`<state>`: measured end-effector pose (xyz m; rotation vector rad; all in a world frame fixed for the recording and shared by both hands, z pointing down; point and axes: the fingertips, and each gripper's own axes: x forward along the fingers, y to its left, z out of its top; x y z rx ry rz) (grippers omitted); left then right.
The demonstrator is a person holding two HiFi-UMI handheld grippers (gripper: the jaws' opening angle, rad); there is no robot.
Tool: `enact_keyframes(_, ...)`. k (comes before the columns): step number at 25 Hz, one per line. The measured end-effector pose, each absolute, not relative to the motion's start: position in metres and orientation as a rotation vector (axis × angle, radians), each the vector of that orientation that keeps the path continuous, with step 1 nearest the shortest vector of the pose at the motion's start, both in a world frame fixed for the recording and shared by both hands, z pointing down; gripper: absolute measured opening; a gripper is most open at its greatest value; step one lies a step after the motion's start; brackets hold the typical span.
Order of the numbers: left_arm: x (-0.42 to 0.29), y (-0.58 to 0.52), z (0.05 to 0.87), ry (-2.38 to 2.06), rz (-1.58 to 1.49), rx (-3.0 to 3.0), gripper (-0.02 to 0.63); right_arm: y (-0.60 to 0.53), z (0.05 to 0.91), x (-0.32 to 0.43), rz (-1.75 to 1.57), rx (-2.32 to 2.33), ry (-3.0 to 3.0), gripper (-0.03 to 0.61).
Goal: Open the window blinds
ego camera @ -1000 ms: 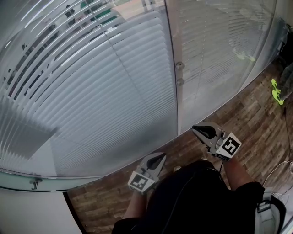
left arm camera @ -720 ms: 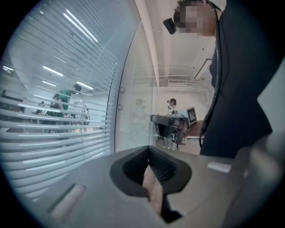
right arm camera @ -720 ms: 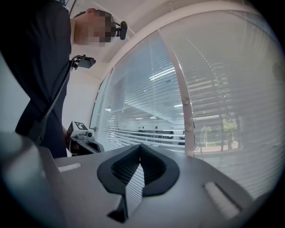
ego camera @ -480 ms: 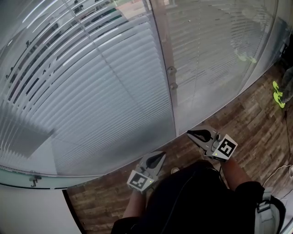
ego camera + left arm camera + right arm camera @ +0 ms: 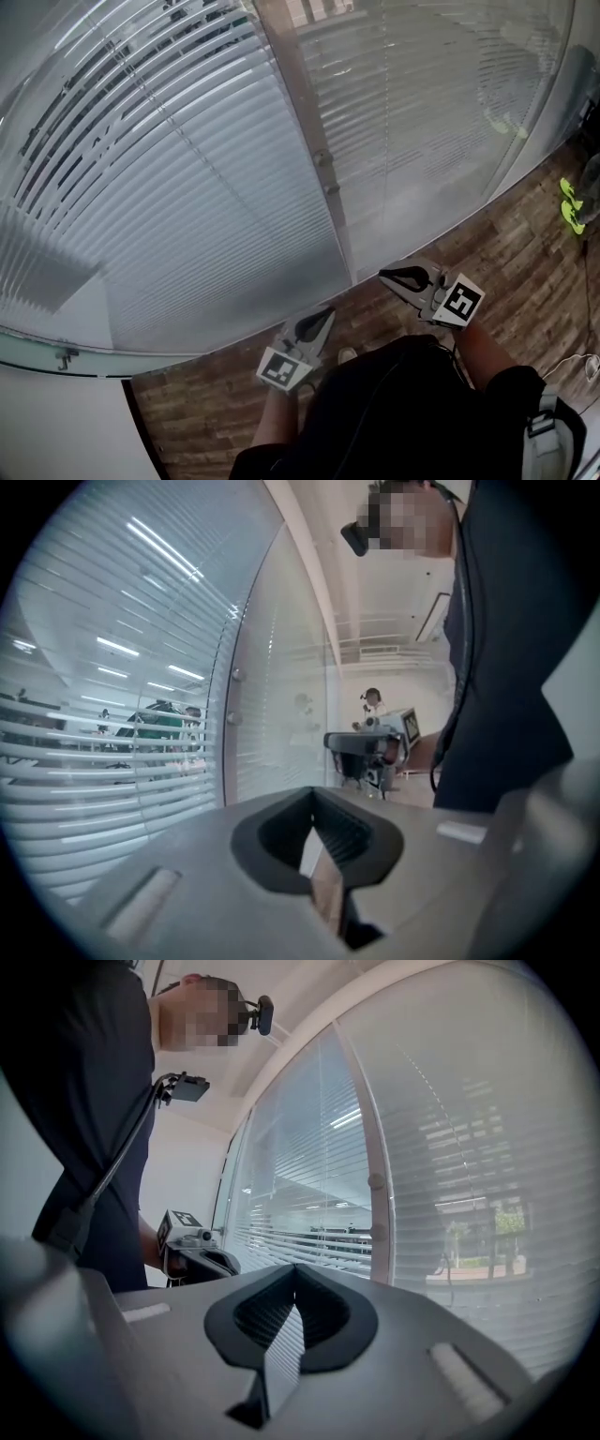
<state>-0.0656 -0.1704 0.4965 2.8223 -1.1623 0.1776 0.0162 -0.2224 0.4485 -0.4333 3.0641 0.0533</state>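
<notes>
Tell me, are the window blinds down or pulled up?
Down. The window blinds hang slat below slat, reaching nearly to the wooden floor.

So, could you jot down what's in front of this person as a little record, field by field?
Setting: a person stands facing a glazed wall
Blinds: lowered across both panes, slats horizontal
Frame post: between the panes, carrying two small knobs
Left gripper: jaws together, holding nothing, clear of the blinds
Right gripper: jaws together, holding nothing, clear of the blinds
Floor: wood-look planks
Progress: blinds not yet touched
</notes>
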Motion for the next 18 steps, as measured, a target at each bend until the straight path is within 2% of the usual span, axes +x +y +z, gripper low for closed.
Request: enact_keyframes(18,-0.014,-0.164,0.492,-1.268,0.114,2.797,0.005,-0.201,0.470,0.057,-0.001,-0.312,3.112,0.006)
